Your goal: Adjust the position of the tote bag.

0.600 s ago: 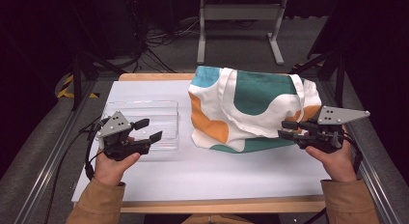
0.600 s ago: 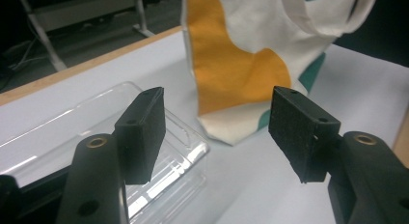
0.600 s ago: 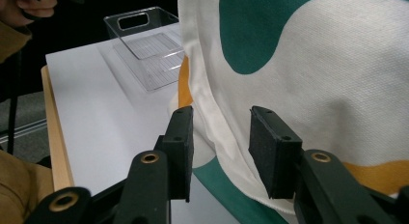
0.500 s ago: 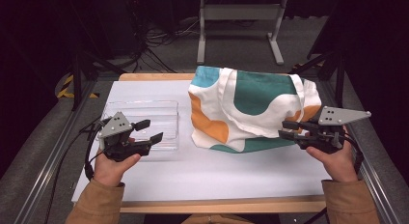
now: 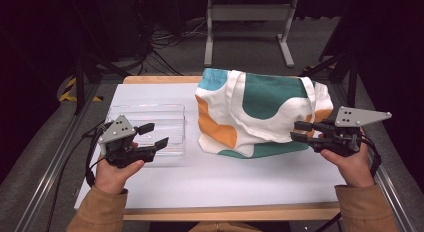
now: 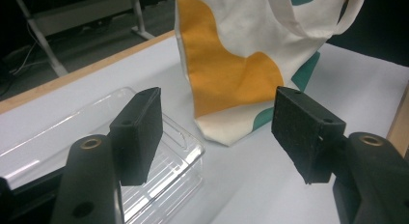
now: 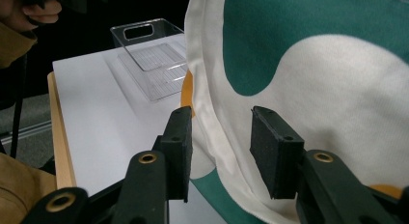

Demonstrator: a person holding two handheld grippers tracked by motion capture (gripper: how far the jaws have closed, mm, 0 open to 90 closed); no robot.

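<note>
White tabletop [image 5: 225, 182] with wood edge, dark room, cables and a metal stand [image 5: 248, 22] on the floor behind. Bag [image 5: 260, 112] sits right of centre, long axis left-right, strap draped down its front. Clear bin [image 5: 150, 127] to its left, apart. Left gripper [image 5: 152, 136] spread wide, empty, above bin's near edge. Right gripper [image 5: 298, 131] half-spread at bag's right end, bag edge between jaws, not pinched.
</note>
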